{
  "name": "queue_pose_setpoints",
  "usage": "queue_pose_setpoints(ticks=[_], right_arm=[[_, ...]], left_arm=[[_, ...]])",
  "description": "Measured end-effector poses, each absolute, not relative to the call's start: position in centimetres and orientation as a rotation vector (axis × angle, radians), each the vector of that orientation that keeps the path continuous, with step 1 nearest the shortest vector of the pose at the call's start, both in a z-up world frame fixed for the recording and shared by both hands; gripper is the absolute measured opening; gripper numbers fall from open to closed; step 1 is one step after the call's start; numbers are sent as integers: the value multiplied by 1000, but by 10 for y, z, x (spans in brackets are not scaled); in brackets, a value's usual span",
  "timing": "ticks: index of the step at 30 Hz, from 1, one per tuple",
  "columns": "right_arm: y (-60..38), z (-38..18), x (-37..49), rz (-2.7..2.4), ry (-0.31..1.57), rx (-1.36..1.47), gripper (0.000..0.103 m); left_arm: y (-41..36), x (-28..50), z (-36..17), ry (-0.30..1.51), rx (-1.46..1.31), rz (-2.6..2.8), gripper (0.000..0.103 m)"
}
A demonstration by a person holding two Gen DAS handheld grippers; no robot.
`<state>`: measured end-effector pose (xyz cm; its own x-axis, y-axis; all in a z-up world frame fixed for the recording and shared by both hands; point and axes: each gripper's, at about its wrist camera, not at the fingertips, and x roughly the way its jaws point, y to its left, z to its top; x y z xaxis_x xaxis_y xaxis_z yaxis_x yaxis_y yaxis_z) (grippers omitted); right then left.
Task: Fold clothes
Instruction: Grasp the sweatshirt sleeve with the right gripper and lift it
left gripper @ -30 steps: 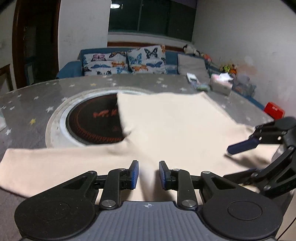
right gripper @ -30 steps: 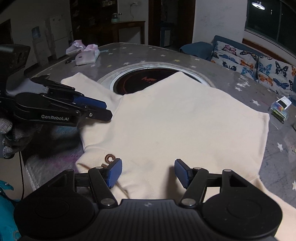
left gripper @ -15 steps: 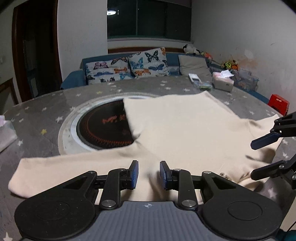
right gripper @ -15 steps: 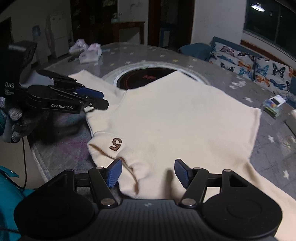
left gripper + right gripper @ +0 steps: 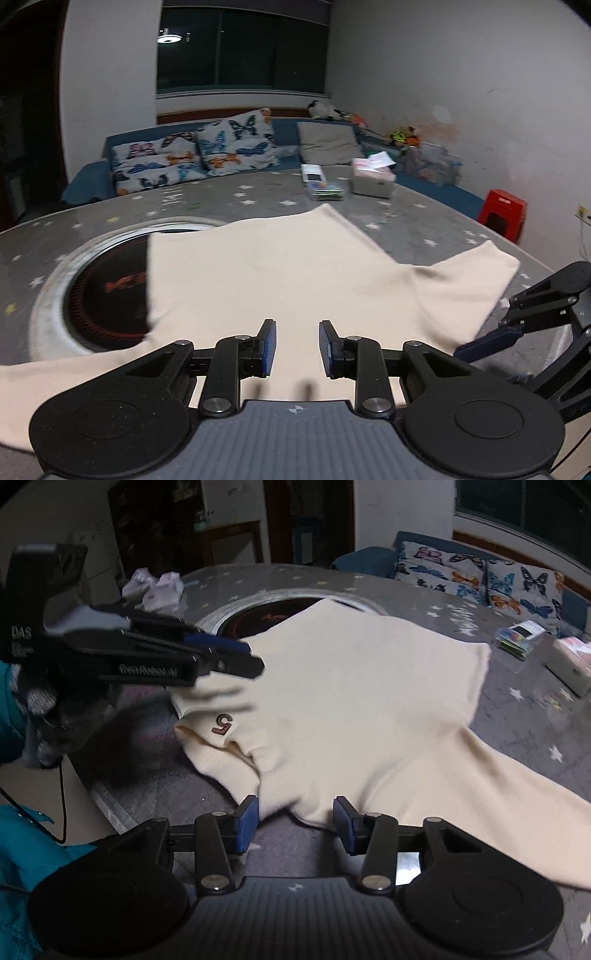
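A cream sweater lies spread on the grey star-patterned table, with one sleeve running toward each side. A brown "5" label shows on a rolled edge near the table's front. My left gripper hovers over the sweater's near edge, its jaws a narrow gap apart with no cloth pinched. In the right wrist view the left gripper is blurred above the cloth beside the label. My right gripper is closing, the sweater's edge lying just ahead of the tips, pads not pressing on it.
A round hob is set into the table, partly under the sweater. A tissue box and a small clear box stand at the far side, pink bags at another edge. A red stool and a sofa are beyond.
Both grippers have drawn back toward the table's near edge and the left has risen. The "5" label has come into sight. The right jaws have narrowed.
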<state>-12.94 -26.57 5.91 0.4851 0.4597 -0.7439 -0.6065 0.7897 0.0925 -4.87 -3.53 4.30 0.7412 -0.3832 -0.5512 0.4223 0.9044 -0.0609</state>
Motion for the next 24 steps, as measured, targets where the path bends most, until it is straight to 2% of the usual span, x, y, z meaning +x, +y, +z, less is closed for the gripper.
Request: queue_pose_setpoints(ticks=[8,11,24], right_arm=[[-320,76,-119,510,806,-32,45],[-328,80,-112,473,773,-63,45],[-317,43,-35,475,784,-31,40]], left_arm=[[-76,-42,34,606,82,-545,28],[-91,-45,29,616,99,-592,28],[-118,-53,10,672,144,-674,28]])
